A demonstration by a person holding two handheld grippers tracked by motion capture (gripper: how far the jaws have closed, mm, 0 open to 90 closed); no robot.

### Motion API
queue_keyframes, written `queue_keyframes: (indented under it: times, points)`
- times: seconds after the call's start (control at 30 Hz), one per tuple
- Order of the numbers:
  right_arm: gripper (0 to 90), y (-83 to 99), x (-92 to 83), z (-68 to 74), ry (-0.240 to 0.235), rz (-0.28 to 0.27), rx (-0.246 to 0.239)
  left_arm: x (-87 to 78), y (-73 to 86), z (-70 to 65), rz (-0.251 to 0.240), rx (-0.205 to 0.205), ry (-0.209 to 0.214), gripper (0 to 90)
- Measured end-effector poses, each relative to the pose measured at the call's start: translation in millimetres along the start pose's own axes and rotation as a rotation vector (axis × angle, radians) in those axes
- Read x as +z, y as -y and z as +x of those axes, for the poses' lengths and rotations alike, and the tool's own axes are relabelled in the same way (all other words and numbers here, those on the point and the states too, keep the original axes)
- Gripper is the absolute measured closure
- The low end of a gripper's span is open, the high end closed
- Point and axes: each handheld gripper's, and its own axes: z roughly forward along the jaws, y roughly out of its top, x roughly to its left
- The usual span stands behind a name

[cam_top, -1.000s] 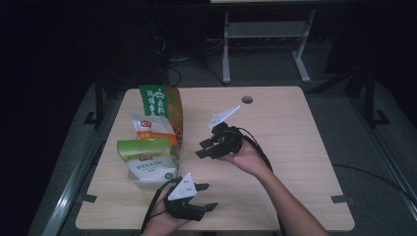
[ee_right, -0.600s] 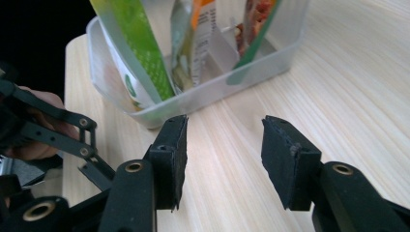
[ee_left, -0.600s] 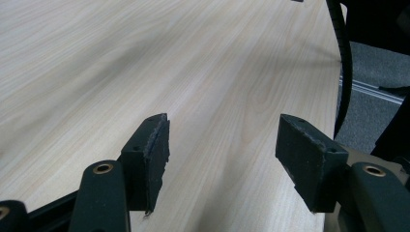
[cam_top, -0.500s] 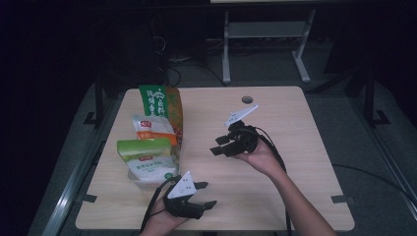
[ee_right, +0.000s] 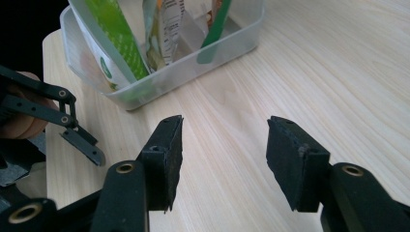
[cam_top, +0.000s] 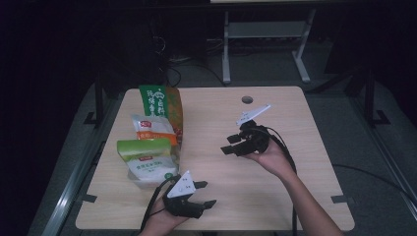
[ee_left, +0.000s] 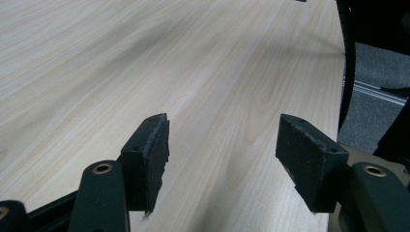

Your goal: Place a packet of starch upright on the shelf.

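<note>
Three upright food packets (cam_top: 153, 142) stood in a clear plastic bin (ee_right: 159, 77) at nine o'clock on the wooden counter (cam_top: 275, 191). At six o'clock, the left gripper (cam_top: 204, 193) rested with jaws apart, empty. Towards three o'clock, the right gripper (cam_top: 230, 143) hovered facing the bin, its jaws just opening wider, nothing between them.

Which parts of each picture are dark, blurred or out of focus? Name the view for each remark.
High view: the room around the table is nearly black, and the packets are soft, their print unreadable. Left gripper view: the far tabletop blurs, with a soft shadow band. Right gripper view: evenly lit, the clear bin sharp, black at the top left corner.
</note>
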Motion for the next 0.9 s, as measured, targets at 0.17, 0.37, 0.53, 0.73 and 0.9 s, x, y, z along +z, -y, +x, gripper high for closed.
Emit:
queue_keyframes:
  times: [0.17,0.37,0.53,0.73,0.9]
  points:
    - [45.7,4.0,-6.0,-2.6,0.015,0.011,0.014,-0.3,-0.1,1.1,0.002,0.007,0.000,36.2]
    - [45.4,10.6,-11.8,-6.5,0.029,0.013,0.028,-1.8,-0.3,2.2,-0.001,-0.002,-0.004,36.2]
    - [45.0,18.8,-15.5,-10.3,0.041,0.014,0.034,-2.4,-0.4,2.4,0.003,-0.001,-0.006,36.2]
    - [44.3,33.0,-20.3,-14.6,0.056,0.026,0.068,-3.0,-0.5,3.5,0.001,-0.001,-0.007,36.2]
    - [43.7,46.0,-23.8,-17.9,0.065,0.024,0.091,-2.7,-0.4,3.7,0.000,-0.003,-0.009,36.1]
